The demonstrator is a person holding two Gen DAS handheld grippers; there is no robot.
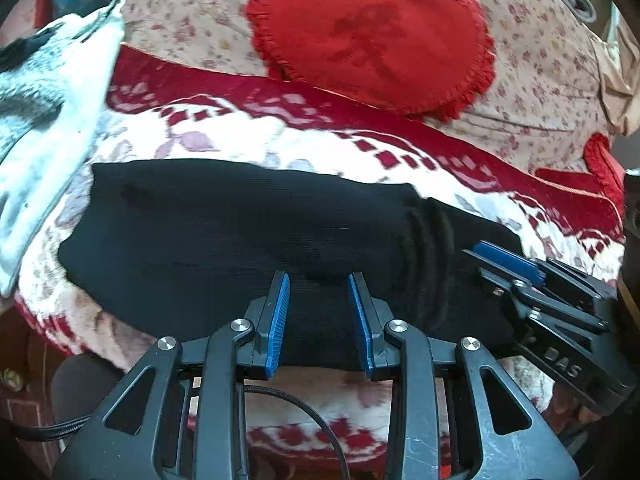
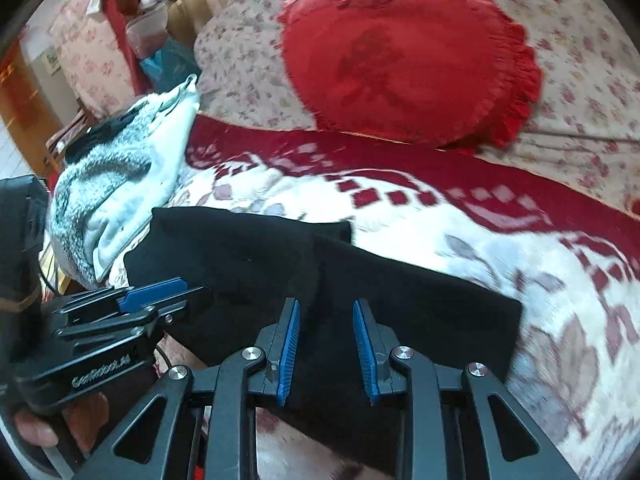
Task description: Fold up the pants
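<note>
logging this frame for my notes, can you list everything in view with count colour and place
black fabric pants: one, black, lying flat across the patterned blanket, near edge under both grippers
red and white patterned blanket: one, red with white and mauve leaf shapes, spread under the pants
round red frilled cushion: one, red, behind the blanket on the floral cover
pink floral bed cover: one, cream with pink flowers, at the back
grey and white fluffy garment: one, grey and white, left of the pants
left gripper: one, black with blue pads, open over the near edge of the pants
right gripper: one, black with blue pads, open over the pants
</note>
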